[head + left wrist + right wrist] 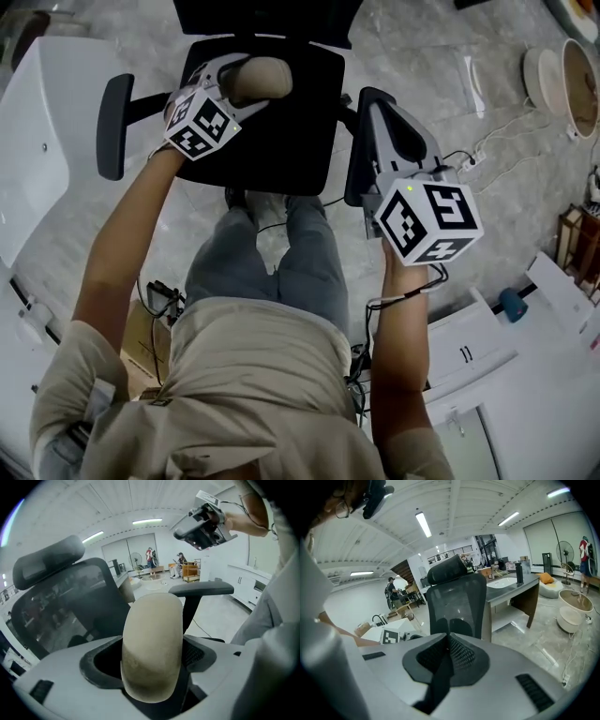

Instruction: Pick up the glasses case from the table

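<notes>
Left gripper view: left gripper [151, 662] fingers clamp a rounded beige, seemingly suede glasses case [152, 630]; right gripper [449, 641] fingers meet.

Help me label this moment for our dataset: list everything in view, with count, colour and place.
glasses case: 1, beige, clamped in the left gripper above the chair seat
office chair: 1, black, ahead of the person's knees
table: 1, white, far left
cabinet: 1, white, lower right
round basins: 2, cream, on the floor at upper right
power strip: 1, white, on the floor right of the chair
left gripper: 1, grey, fingers shut on the case
right gripper: 1, grey, fingers together, empty, beside a chair armrest
</notes>
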`<state>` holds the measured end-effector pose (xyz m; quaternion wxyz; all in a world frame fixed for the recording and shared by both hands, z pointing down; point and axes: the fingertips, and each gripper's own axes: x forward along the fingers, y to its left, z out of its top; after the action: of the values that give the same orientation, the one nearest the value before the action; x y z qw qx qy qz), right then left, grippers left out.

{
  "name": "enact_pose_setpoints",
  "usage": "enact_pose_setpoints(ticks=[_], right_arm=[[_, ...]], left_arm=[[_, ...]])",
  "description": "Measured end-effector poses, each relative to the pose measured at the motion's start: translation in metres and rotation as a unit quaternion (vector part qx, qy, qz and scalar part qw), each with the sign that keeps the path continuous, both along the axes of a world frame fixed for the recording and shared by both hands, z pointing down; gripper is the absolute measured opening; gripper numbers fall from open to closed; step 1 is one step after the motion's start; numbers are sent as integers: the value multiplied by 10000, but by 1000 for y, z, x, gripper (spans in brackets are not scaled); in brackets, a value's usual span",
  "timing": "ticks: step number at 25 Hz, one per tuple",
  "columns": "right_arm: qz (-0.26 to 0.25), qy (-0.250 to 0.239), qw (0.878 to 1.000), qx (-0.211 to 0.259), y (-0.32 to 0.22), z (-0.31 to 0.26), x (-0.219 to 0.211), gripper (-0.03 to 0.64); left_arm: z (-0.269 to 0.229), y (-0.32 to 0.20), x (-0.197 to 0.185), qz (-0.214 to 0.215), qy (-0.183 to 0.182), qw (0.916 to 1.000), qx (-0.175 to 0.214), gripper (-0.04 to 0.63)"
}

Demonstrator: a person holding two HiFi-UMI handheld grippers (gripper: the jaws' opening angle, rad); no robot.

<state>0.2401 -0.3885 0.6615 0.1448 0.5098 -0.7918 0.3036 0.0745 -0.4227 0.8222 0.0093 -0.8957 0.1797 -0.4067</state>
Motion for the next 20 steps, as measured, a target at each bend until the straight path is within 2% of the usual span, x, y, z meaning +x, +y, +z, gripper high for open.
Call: enact_pose_setpoints(ticks=[10,16,20], right_arm=[[-130,112,9990,402,3,-75,-33,28],[-195,163,9978,620,12,-118,-52,28],[-216,209,9967,759,19,-146,-63,28]], left_arm=[[-143,-6,-26,-131,492,9940,970,383],[-220,6,-47,-292,984,9871,1226,383],[-268,14,-65,-375,1146,9819,1462,383]])
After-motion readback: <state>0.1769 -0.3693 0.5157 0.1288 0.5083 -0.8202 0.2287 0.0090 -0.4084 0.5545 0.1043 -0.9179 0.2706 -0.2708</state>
